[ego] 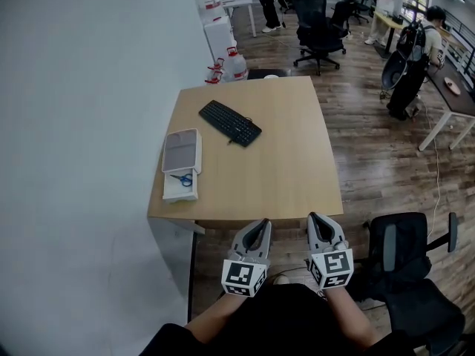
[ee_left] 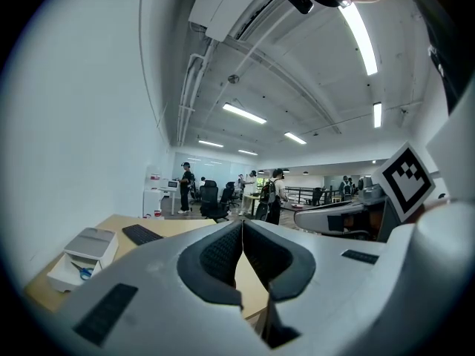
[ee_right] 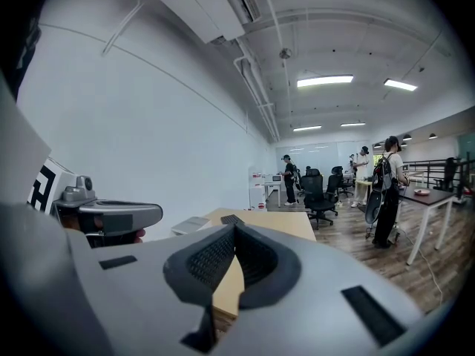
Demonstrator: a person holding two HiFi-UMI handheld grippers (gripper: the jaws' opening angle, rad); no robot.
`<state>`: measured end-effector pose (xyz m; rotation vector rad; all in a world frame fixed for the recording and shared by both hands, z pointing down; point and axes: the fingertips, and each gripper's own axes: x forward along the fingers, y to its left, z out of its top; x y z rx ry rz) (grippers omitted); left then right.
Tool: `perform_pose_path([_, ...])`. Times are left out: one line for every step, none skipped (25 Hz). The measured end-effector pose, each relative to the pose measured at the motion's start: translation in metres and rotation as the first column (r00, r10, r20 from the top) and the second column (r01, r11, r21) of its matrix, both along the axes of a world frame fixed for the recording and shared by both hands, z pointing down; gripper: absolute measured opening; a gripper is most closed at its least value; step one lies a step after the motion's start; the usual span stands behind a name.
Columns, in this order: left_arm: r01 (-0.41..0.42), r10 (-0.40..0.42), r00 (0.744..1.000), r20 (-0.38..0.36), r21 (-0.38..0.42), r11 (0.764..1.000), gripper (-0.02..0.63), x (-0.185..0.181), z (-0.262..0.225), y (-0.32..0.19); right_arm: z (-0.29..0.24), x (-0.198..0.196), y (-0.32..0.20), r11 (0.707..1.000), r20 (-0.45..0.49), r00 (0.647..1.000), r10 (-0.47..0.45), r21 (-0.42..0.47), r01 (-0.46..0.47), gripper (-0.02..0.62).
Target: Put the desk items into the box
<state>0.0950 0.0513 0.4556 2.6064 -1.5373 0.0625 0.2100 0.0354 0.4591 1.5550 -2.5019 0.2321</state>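
Note:
A black keyboard lies on the wooden desk toward its far left. An open white box with blue-handled scissors in it sits at the desk's left edge, and its grey lid rests against it. Both grippers hover just off the desk's near edge, apart from everything. My left gripper has its jaws closed together and empty. My right gripper is likewise shut with nothing in it. In the left gripper view the box and keyboard show at lower left.
A black office chair stands at the right of the desk's near corner. Water bottles stand beyond the far edge. A white wall runs along the left. More chairs, desks and people fill the room behind.

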Motion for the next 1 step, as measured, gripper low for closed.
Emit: perform_pose_path([0.001, -0.001, 1.0, -0.001, 0.001, 1.0, 0.015, 0.002, -0.0007, 0.0005, -0.0002, 0.0019, 0.0003, 1.0, 0.001, 1.0, 0.0, -0.001, 0.0, 0.06])
